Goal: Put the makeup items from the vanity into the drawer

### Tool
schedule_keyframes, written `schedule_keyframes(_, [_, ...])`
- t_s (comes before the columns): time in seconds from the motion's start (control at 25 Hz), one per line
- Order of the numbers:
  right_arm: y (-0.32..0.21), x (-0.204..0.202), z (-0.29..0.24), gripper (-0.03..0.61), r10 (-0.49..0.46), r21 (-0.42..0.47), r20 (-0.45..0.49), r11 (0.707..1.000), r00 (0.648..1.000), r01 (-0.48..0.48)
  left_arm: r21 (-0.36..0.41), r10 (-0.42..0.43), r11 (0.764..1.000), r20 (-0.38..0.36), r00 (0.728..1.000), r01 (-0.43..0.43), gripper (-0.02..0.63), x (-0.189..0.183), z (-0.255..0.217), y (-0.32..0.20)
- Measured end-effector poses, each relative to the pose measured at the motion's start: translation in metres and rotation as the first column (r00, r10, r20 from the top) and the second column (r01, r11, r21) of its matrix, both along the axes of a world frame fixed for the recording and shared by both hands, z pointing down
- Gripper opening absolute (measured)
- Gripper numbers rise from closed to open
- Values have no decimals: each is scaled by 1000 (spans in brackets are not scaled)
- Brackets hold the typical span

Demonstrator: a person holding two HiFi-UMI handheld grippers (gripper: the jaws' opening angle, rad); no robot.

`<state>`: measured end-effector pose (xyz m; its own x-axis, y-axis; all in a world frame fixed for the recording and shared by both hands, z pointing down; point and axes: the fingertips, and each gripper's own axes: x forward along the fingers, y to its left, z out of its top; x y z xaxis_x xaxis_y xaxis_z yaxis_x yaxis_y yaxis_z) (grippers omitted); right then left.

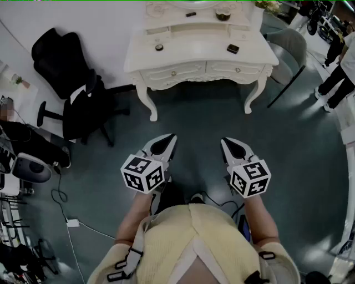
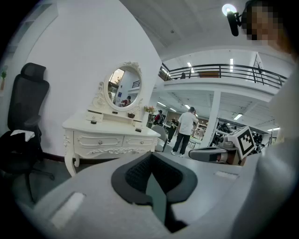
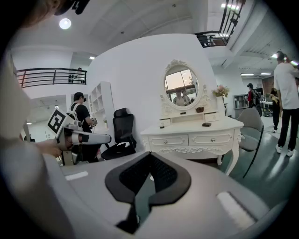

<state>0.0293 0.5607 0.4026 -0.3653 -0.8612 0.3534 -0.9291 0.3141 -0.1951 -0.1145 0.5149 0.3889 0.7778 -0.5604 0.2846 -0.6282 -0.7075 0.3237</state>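
Note:
The white vanity stands ahead across the floor, both of its front drawers closed. On its top lie a dark square compact and a small round item. A dark jar and a small dark piece sit on the raised shelf under the mirror. My left gripper and right gripper are held side by side well short of the vanity. Both are shut with nothing between the jaws. The vanity also shows ahead in the left gripper view, and the vanity in the right gripper view.
A black office chair stands left of the vanity and a grey chair to its right. People stand at the far right. Cables and a power strip lie on the floor at the lower left.

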Motion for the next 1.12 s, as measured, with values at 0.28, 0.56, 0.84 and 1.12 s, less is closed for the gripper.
schedule_keyframes(0.28, [8,0,5,3,-32,-9,27,999,999,33,54,-36,998,30,999,34,-2,-2,6,-4])
schedule_keyframes(0.56, [9,11,11,3,-5,-20,28,1000,1000,6,105,-79,992,47,996,73,0,-2,7,-2])
schedule_keyframes(0.84, [-10,-9,19,3,-36,-33,57,999,998,38,121,-117,986,52,992,110,60,-27,11,-22])
schedule_keyframes(1.12, [-49,-23,17,3,-42,-52,41,998,998,44,74,-68,995,36,997,65,104,-20,25,-65])
